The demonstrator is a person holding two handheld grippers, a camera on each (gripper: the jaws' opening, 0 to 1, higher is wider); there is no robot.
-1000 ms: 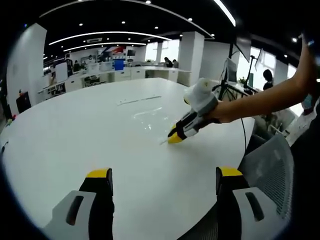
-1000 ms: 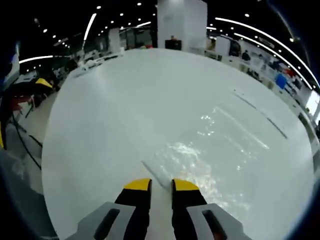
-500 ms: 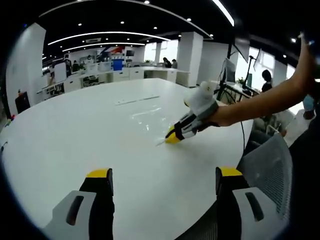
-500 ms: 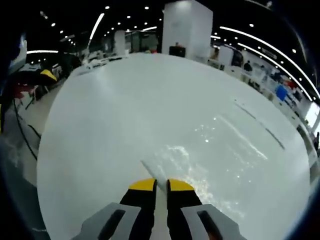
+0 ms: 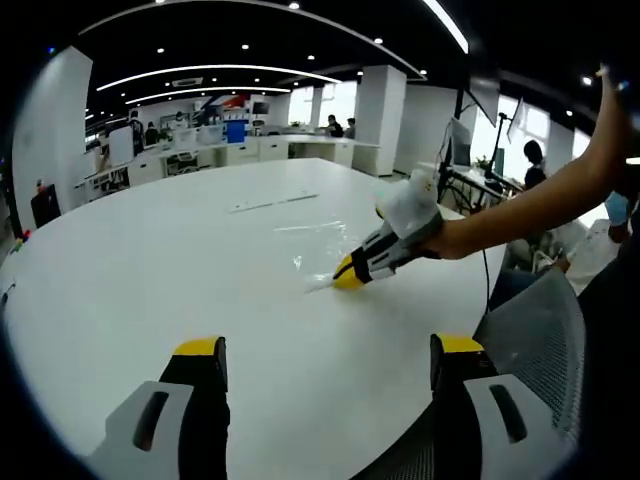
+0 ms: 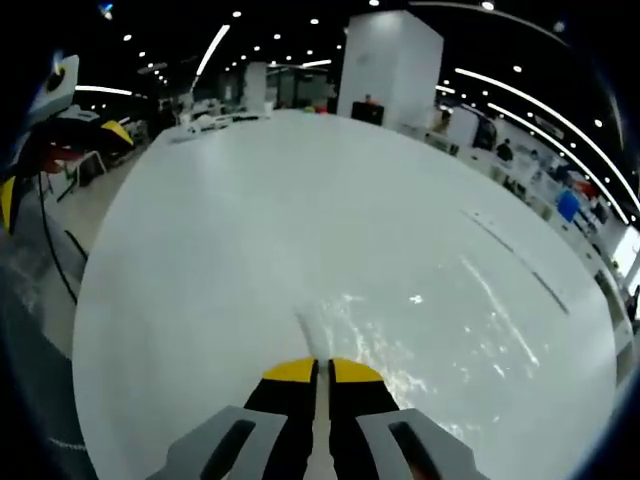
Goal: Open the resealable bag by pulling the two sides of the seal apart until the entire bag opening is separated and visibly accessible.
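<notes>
Right gripper [image 6: 318, 368] now clamped on bag [image 5: 318, 248] corner, lifting it off desk [image 5: 150, 270]; left gripper [image 5: 325, 350] wide open, empty.

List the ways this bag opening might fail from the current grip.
The right gripper is shut on one corner of the clear resealable bag, so a pull may drag the whole bag across the white table rather than part the seal. The left gripper is open and well away, holding nothing to oppose it.
</notes>
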